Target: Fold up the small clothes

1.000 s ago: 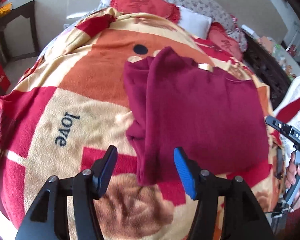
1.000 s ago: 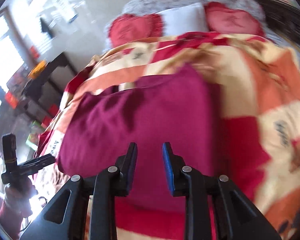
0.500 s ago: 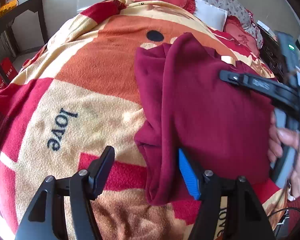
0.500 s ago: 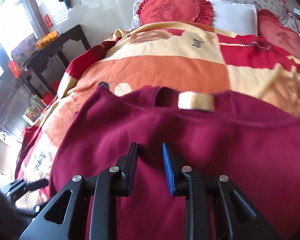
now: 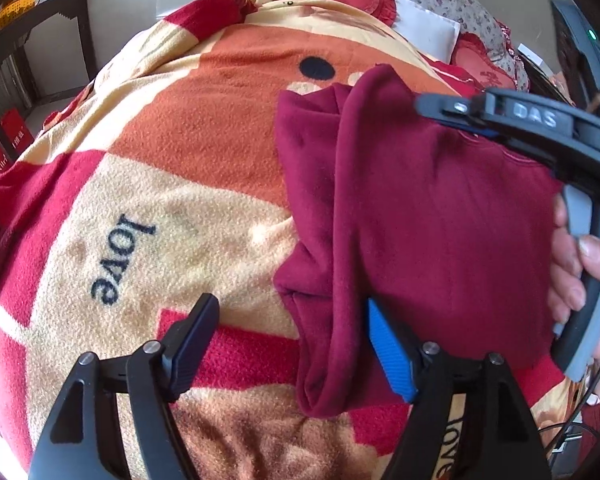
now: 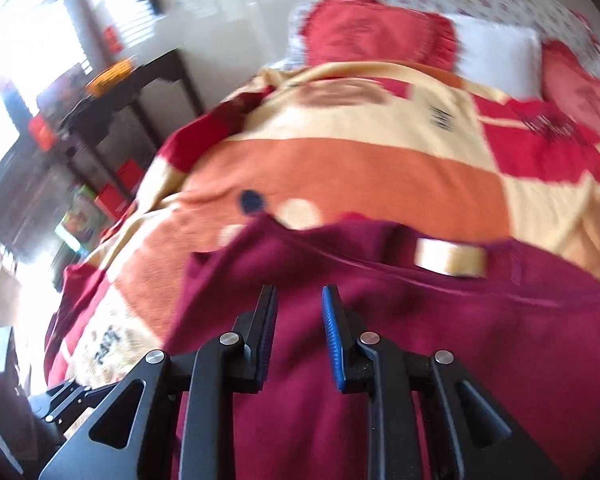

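A maroon top (image 5: 420,208) lies on the patterned blanket (image 5: 180,128), its left sleeve folded in over the body. My left gripper (image 5: 292,320) is open wide and low over the garment's near left edge, holding nothing. My right gripper (image 6: 299,308) is narrowly open and empty above the top (image 6: 460,340), near the collar with its tan label (image 6: 452,258). The right gripper also shows in the left wrist view (image 5: 500,116), over the garment's far right part, held by a hand (image 5: 572,248).
Red heart pillows (image 6: 376,36) and a white pillow (image 6: 496,56) lie at the bed's head. A dark side table (image 6: 112,92) stands left of the bed, with red boxes (image 5: 14,136) on the floor beside it.
The right gripper swung from the garment's near side up over it toward the collar. The left gripper came closer to the garment's left edge. Both stayed open; the garment has not moved.
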A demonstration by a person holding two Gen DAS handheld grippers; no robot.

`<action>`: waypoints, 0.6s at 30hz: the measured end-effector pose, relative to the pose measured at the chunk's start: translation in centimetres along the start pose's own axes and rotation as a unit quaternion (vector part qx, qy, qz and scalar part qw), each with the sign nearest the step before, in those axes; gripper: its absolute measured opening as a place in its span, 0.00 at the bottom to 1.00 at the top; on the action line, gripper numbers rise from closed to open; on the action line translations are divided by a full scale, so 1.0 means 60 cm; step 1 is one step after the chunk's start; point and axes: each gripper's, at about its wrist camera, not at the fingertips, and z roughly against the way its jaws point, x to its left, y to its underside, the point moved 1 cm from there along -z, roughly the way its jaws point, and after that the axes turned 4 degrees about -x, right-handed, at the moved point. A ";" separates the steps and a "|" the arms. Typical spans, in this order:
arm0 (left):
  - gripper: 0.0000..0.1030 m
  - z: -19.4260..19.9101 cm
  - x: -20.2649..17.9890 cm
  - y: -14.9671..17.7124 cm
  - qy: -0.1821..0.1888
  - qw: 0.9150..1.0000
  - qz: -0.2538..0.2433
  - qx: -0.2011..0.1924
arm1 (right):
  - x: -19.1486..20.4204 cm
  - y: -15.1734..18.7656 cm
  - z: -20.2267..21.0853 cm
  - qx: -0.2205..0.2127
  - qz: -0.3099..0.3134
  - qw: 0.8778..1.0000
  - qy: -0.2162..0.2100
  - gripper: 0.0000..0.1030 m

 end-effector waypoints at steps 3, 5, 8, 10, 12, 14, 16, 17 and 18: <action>0.79 -0.001 0.005 0.001 0.002 1.000 0.001 0.000 | 0.032 -0.008 -0.032 0.010 0.027 1.000 0.001 0.04; 0.80 -0.003 0.008 0.001 0.004 1.000 0.003 0.000 | 0.045 -0.013 -0.057 0.014 0.040 0.999 0.013 0.04; 0.82 -0.006 0.015 -0.001 0.007 1.000 0.005 0.000 | 0.052 -0.019 -0.085 0.018 0.046 0.998 0.040 0.04; 0.82 -0.007 0.017 -0.003 0.007 1.000 0.005 -0.001 | 0.055 -0.023 -0.102 0.023 0.046 0.998 0.044 0.04; 0.82 -0.009 0.019 -0.006 0.009 1.000 0.006 -0.001 | 0.053 -0.023 -0.130 0.049 0.048 0.996 0.055 0.04; 0.82 -0.010 0.022 -0.007 0.012 1.000 0.008 0.001 | 0.050 -0.026 -0.131 0.054 0.040 0.996 0.054 0.04; 0.83 -0.010 0.024 -0.006 0.016 1.000 0.010 -0.001 | 0.049 -0.031 -0.120 0.056 0.034 0.997 0.048 0.04; 0.83 -0.010 0.026 -0.005 0.018 1.000 0.012 -0.003 | 0.047 -0.033 -0.108 0.056 0.027 0.997 0.043 0.04; 0.83 -0.010 0.028 -0.004 0.020 1.000 0.015 -0.004 | 0.045 -0.036 -0.095 0.052 0.020 0.998 0.036 0.04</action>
